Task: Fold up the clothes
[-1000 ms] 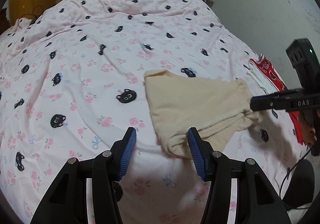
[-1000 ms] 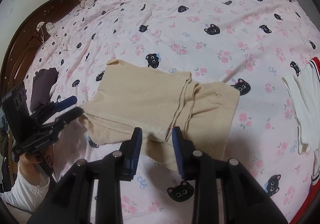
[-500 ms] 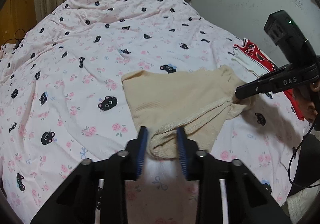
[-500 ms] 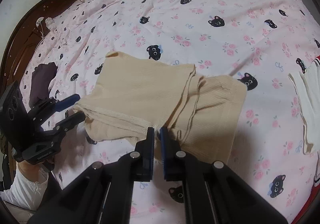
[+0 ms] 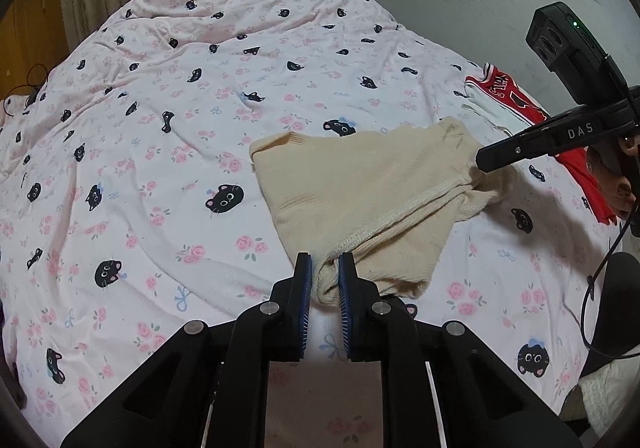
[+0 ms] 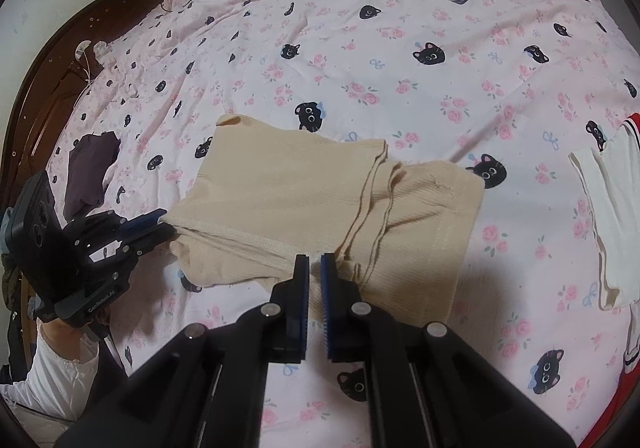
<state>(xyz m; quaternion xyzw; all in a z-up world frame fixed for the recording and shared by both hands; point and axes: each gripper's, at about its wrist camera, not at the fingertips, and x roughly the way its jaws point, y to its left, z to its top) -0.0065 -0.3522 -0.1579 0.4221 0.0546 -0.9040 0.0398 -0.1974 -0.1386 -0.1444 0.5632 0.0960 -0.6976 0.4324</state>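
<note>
A beige ribbed garment [image 5: 360,184] lies partly folded on the pink cat-print bedsheet [image 5: 160,168]. My left gripper [image 5: 325,262] is at its near left corner, jaws closing with a bunched fold of the hem pinched between the blue pads. In the right wrist view the same garment [image 6: 288,188] spreads ahead of my right gripper [image 6: 315,260], which is shut on the near hem at the garment's right half. Each gripper shows in the other's view: the right gripper [image 5: 480,164] at the cloth's right corner, the left gripper [image 6: 168,224] at its left corner.
A red and white jersey [image 5: 504,92] lies at the bed's right side, with a white garment [image 6: 608,208] beside it. A dark garment [image 6: 90,172] sits near the wooden headboard [image 6: 48,88]. A black cable [image 5: 592,288] hangs off the bed's near right edge.
Both grippers' jaws went from standing apart around the near hem to pinching it. The hem now bunches between the left pads and is pulled taut between the two grippers.
</note>
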